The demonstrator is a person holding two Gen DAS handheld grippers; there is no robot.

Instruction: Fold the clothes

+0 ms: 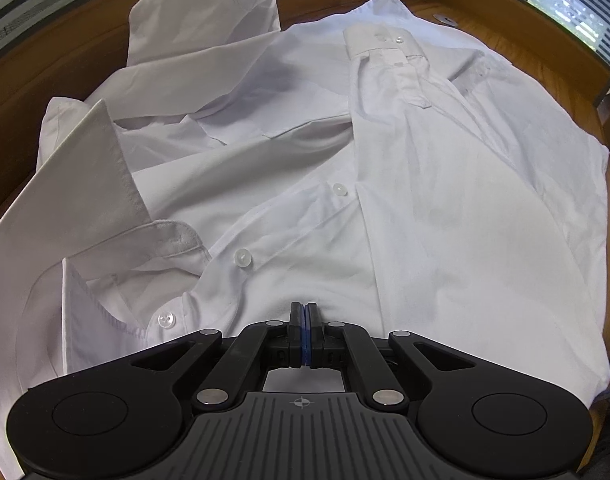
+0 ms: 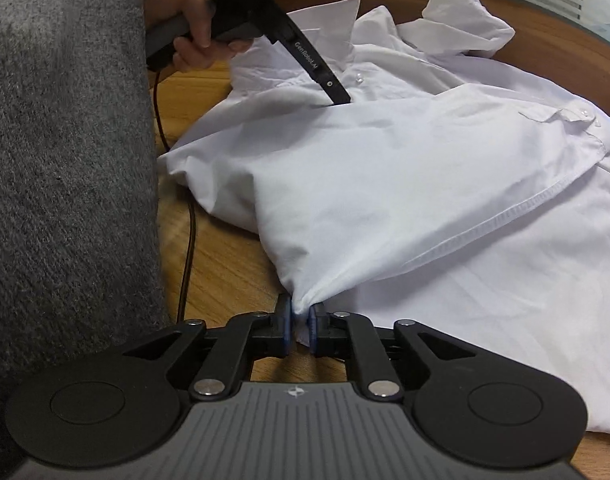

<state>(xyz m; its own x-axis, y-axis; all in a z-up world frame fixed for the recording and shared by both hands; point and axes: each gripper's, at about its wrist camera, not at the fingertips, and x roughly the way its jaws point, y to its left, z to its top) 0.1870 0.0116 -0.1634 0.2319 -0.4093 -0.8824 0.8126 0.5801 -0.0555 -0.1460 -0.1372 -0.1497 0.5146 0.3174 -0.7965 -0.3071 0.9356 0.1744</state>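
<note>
A white button-up shirt [image 1: 405,184] lies front up on a wooden table [image 1: 545,40], collar [image 1: 89,184] at the left, one cuffed sleeve [image 1: 385,46] folded across the chest. My left gripper [image 1: 304,310] is shut, its tips pressed on the shirt front near the placket; no cloth shows between the pads. In the right wrist view the shirt [image 2: 425,168] fills the middle. My right gripper [image 2: 300,312] is shut on a bunched corner of the shirt's side panel and holds it lifted. The left gripper [image 2: 339,96] shows there too, tip down on the shirt.
The person's grey sleeve [image 2: 65,160] fills the left of the right wrist view. A dark cable [image 2: 189,240] runs over the table [image 2: 225,272] beside it. Window blinds [image 1: 565,4] stand behind the table's far edge. A small metal disc [image 1: 445,19] sits on the wood.
</note>
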